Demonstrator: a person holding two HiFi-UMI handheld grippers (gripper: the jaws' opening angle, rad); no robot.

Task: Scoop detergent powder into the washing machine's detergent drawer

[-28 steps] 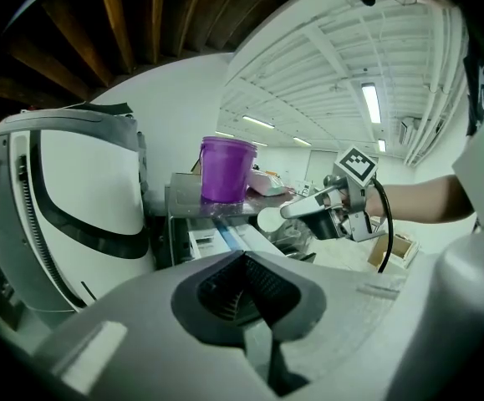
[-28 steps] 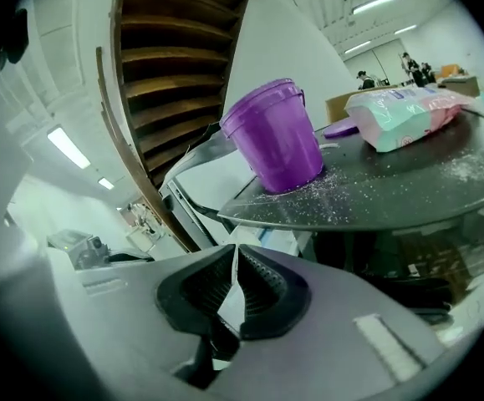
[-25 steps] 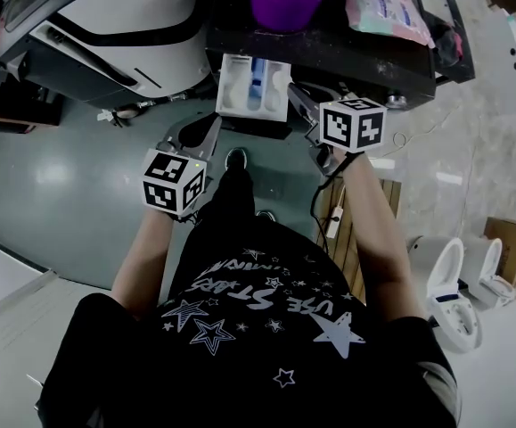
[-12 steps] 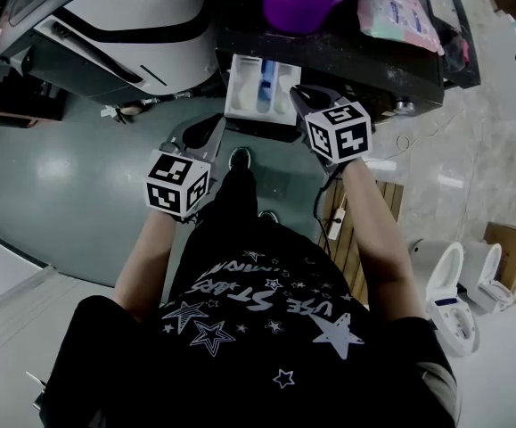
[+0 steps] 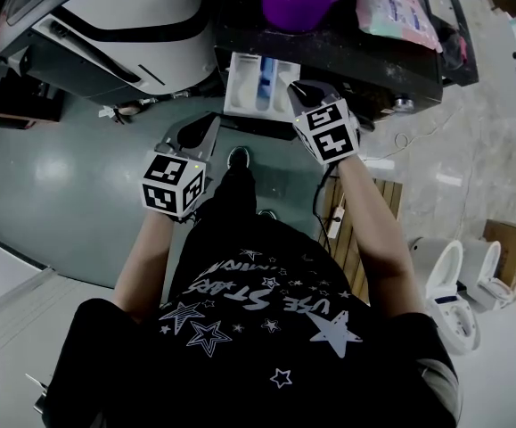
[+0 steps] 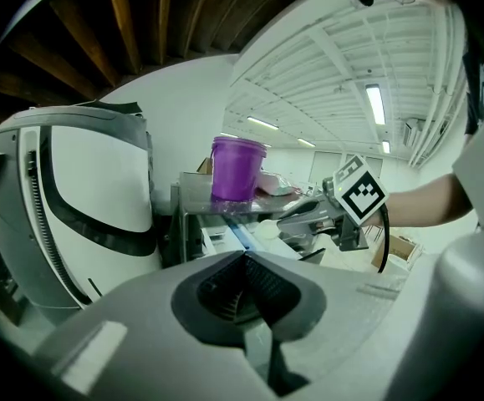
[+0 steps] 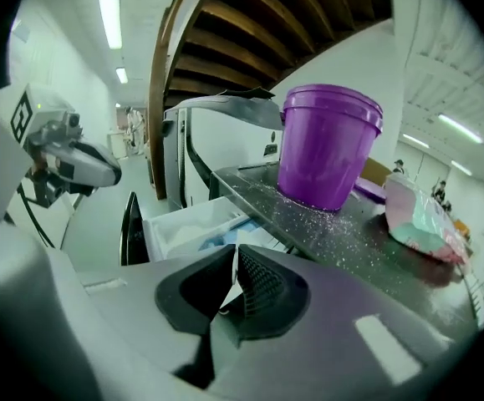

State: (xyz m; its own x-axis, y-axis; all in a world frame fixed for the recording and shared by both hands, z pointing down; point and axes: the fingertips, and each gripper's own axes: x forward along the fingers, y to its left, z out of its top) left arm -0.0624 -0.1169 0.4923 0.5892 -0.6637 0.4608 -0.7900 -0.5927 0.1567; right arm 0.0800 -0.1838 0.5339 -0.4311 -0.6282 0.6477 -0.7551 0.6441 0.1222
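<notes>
Right hand-held gripper (image 5: pixel 297 93) has moved left over the last second. Its tips are now above the right edge of the pulled-out detergent drawer (image 5: pixel 240 86). Jaws pinched on what looks like a small white scoop (image 6: pixel 267 229). Left hand-held gripper (image 5: pixel 209 125) unmoved, jaws together, empty, short of the drawer. Purple tub (image 5: pixel 298 3) stands behind the drawer. Judgement: load is in place, tipping comes next.

Glossy purple plastic bucket (image 7: pixel 329 144), upper right; shiny, powder-speckled table (image 7: pixel 354 241); my ribbed matt pads (image 7: pixel 262 289); smooth white scoop (image 6: pixel 267 229).
</notes>
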